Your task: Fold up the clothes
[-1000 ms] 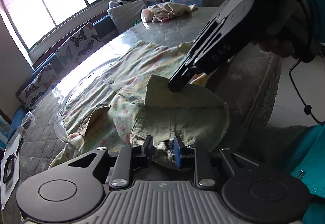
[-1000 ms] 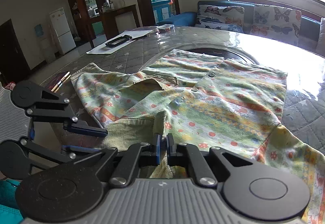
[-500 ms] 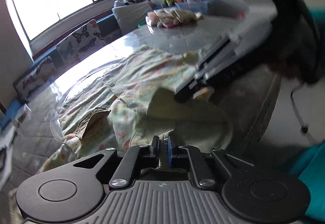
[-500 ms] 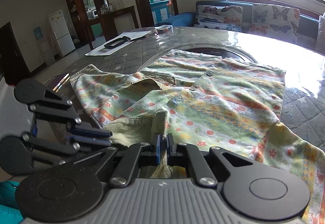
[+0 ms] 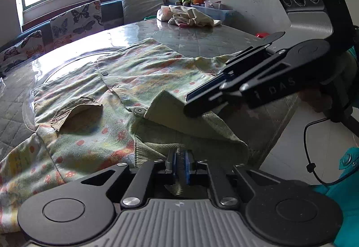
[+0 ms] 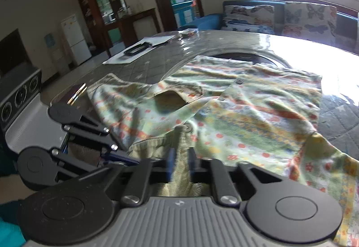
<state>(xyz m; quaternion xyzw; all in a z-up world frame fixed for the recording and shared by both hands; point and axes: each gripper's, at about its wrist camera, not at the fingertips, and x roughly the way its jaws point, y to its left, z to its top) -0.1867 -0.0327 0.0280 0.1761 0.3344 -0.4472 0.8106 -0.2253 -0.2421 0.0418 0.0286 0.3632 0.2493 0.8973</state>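
A green flowered button shirt (image 5: 139,72) lies spread on the round table, its olive corduroy collar (image 5: 197,130) at the near edge. My left gripper (image 5: 179,164) is shut on the collar's lower edge. My right gripper (image 6: 180,161) has the collar (image 6: 154,146) between its fingers with a small gap showing; in the left wrist view it (image 5: 197,103) reaches in from the right over the lifted collar flap. The shirt also shows in the right wrist view (image 6: 246,117).
The table (image 5: 202,38) has a quilted cover under glass. A pile of pale clothes (image 5: 188,16) lies at its far side. Papers and a black object (image 6: 139,48) lie at the far left. A butterfly-cushion sofa (image 6: 280,18) runs under the window.
My left gripper closed on the collar edge. My right gripper's fingers opened slightly from tightly shut and the view shifted, with the collar flap lifted.
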